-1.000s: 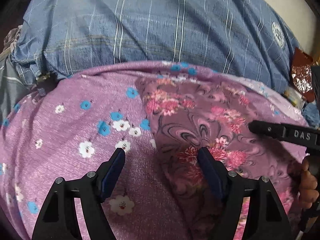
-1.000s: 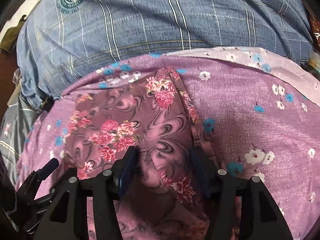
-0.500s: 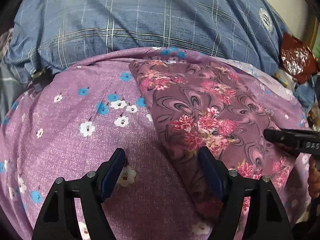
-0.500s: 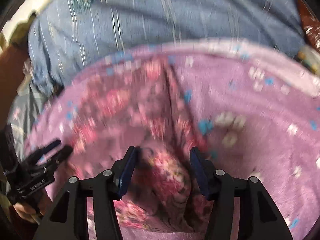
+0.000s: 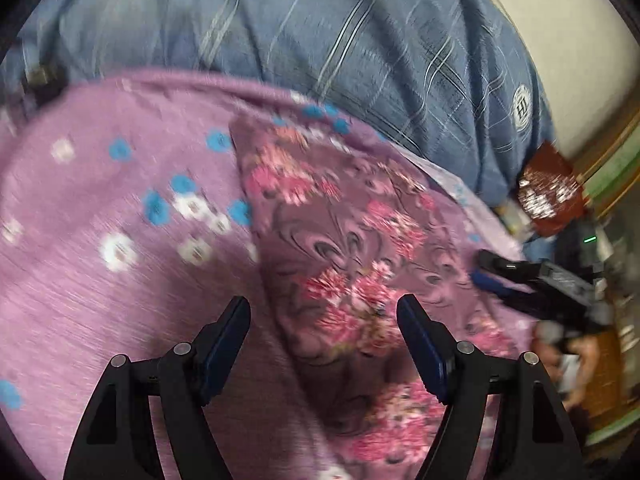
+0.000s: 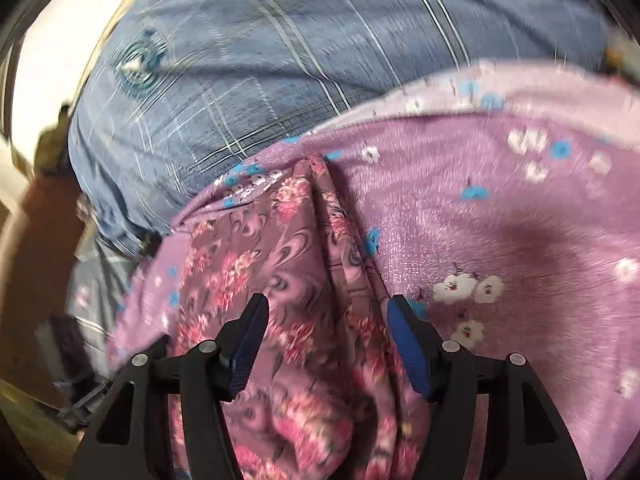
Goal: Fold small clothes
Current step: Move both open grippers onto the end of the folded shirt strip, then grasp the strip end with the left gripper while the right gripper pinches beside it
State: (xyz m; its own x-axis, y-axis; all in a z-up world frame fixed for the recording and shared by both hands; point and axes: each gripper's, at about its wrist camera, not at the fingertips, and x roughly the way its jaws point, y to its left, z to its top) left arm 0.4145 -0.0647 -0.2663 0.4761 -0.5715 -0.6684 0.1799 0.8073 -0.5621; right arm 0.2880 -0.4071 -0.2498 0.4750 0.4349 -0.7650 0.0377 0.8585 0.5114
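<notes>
A small mauve garment with pink flowers and dark swirls (image 5: 344, 256) lies folded on a lilac sheet with blue and white flowers (image 5: 120, 216). My left gripper (image 5: 324, 308) is open above its near left edge, touching nothing. My right gripper (image 6: 326, 308) is open, jaws wide, over the garment (image 6: 288, 280), whose right edge is bunched into ridges. The right gripper also shows in the left wrist view (image 5: 536, 284) at the garment's right edge. Both views are blurred by motion.
A blue plaid cover (image 5: 320, 32) lies behind the lilac sheet and also shows in the right wrist view (image 6: 280, 48). A dark red foil packet (image 5: 552, 196) lies at the far right. A pale wall (image 5: 560, 40) rises beyond.
The right gripper has let the garment's near end drop and now hovers open over it. Both grippers have swung, the left view turning right, the right view tilting left. The garment lies slightly more bunched.
</notes>
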